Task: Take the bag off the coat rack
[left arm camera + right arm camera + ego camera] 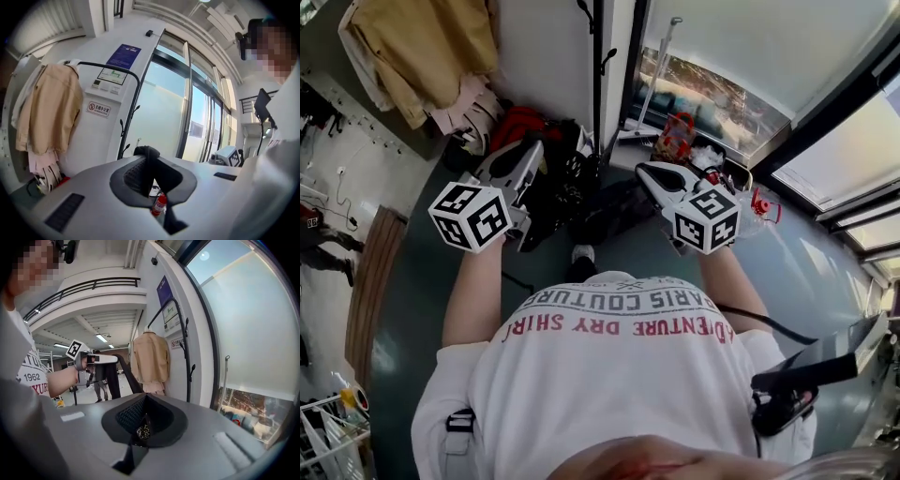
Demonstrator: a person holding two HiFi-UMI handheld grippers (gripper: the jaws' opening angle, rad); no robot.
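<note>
The black bag (pixel 581 202) hangs low between my two grippers, just in front of the coat rack's black pole (pixel 597 84). My left gripper (pixel 534 152) is shut on the bag's black strap (pixel 149 161), which loops up over its jaws. My right gripper (pixel 641 172) is shut on the strap too, with a leopard-patterned bit (pixel 142 431) pinched between the pads. In the right gripper view the strap (pixel 125 375) runs taut across to the left gripper (pixel 101 359). The rack's curved top and hooks (pixel 133 110) rise beyond the jaws. Whether the strap still touches a hook is hidden.
A beige jacket (pixel 422 56) hangs on the wall rail left of the rack. Red and dark items (pixel 520 122) lie on the floor at its foot. A red fire extinguisher (pixel 160 205) stands by the glass doors (pixel 741 66). A wooden board (pixel 370 272) lies left.
</note>
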